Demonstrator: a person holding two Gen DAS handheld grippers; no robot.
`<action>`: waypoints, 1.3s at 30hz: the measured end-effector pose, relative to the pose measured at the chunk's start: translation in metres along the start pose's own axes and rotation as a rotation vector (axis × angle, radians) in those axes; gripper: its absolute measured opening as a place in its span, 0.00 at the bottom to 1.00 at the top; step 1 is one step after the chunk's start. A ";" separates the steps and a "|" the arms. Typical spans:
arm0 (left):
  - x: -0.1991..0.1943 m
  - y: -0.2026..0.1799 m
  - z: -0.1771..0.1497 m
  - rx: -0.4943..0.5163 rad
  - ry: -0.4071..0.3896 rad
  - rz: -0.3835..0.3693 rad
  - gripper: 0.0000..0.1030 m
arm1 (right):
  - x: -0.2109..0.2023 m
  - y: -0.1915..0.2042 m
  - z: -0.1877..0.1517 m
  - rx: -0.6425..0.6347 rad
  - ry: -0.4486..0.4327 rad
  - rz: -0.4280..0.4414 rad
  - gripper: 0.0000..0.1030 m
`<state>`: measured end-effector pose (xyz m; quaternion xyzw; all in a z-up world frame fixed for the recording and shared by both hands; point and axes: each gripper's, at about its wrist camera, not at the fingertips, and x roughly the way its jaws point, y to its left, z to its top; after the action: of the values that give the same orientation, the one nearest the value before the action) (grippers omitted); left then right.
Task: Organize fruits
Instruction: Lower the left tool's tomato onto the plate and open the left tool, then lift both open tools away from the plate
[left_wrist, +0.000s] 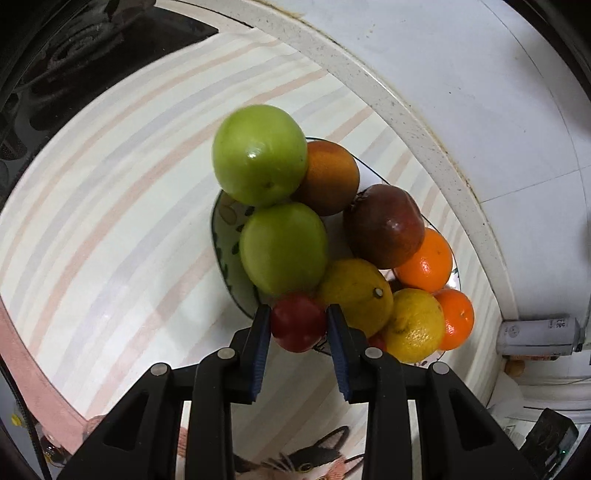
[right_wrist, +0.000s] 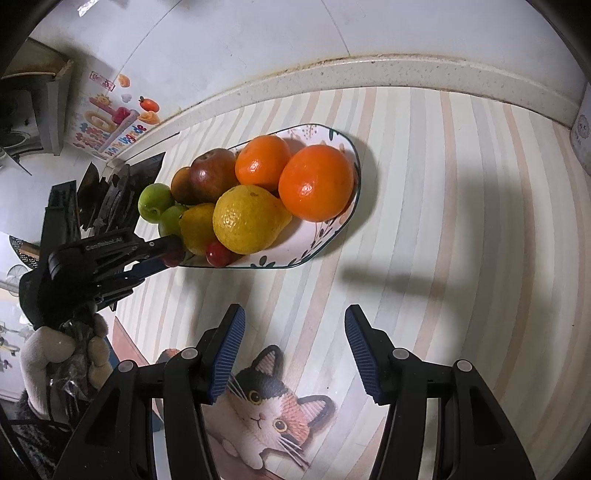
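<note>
Plate (right_wrist: 347, 218): 2 green, 2 lemons, 2 oranges; left gripper (left_wrist: 298, 315) clamps red fruit (left_wrist: 297, 321); right gripper (right_wrist: 295, 321) agape

I can't see most of the plate (left_wrist: 226, 236) under the fruit; the cat print (left_wrist: 306, 461) is cut off below.

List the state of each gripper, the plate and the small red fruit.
left gripper: closed on the small red fruit at the plate's edge
right gripper: open, empty, above the striped mat
plate: on the mat, piled with fruit
second small red fruit: lying on the plate, not gripped
</note>
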<state>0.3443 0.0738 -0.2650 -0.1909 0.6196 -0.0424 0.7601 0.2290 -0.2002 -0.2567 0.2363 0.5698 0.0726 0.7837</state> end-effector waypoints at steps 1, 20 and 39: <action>-0.001 0.000 -0.001 0.000 -0.012 0.001 0.27 | 0.000 -0.001 0.000 0.001 0.000 -0.002 0.58; -0.069 -0.031 -0.051 0.163 -0.157 0.304 0.90 | -0.047 0.043 0.027 -0.193 -0.103 -0.228 0.93; -0.232 -0.065 -0.181 0.281 -0.414 0.244 0.93 | -0.224 0.091 -0.079 -0.306 -0.289 -0.238 0.93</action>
<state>0.1289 0.0408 -0.0569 -0.0124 0.4576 0.0038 0.8890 0.0937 -0.1836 -0.0425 0.0542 0.4580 0.0307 0.8868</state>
